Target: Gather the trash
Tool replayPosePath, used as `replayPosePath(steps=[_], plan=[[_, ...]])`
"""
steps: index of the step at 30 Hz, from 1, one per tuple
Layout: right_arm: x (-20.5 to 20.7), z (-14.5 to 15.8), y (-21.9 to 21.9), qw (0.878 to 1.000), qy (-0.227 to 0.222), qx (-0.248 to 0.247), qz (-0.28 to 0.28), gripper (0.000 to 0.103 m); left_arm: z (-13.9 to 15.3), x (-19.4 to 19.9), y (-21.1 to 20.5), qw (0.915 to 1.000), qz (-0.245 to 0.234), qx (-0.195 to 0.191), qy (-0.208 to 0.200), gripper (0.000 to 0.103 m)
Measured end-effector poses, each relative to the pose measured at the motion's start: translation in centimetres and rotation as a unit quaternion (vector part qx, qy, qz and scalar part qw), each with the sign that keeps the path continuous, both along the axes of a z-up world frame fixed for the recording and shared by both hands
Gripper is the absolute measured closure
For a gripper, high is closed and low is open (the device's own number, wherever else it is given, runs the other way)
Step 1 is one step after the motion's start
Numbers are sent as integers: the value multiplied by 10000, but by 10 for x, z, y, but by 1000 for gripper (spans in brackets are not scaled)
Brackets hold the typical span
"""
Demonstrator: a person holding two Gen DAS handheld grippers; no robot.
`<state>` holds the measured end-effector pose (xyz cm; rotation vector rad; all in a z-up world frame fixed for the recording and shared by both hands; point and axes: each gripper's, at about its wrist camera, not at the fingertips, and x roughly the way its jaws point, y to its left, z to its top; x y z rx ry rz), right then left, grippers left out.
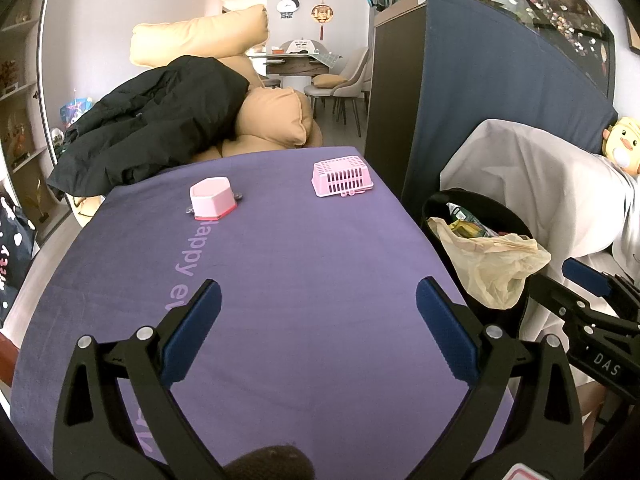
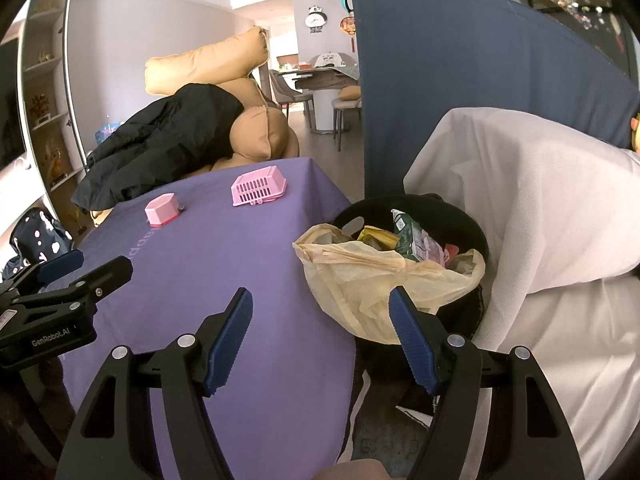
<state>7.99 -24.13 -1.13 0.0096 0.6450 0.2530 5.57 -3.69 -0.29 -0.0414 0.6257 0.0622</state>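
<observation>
Trash (image 2: 404, 236) fills one bin (image 2: 476, 236); two pink containers (image 1: 343, 176) remain.

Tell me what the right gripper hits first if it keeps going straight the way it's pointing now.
Most likely the yellowish plastic bag draped over the rim of the black trash bin. The open right gripper points at that bag, just off the purple table's edge. Depth is hard to judge through the fisheye.

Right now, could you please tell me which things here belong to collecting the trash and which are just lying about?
Job: black bin, yellowish plastic bag, green wrapper.

Lying about: pink basket, pink hexagonal box, black jacket.
</observation>
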Motion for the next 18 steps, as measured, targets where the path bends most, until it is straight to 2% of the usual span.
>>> replayPosePath(steps=[18], plan=[[0,-2,-1,10000,16,-4,-17,36,1,0,-2,10000,5,-22,56,10]])
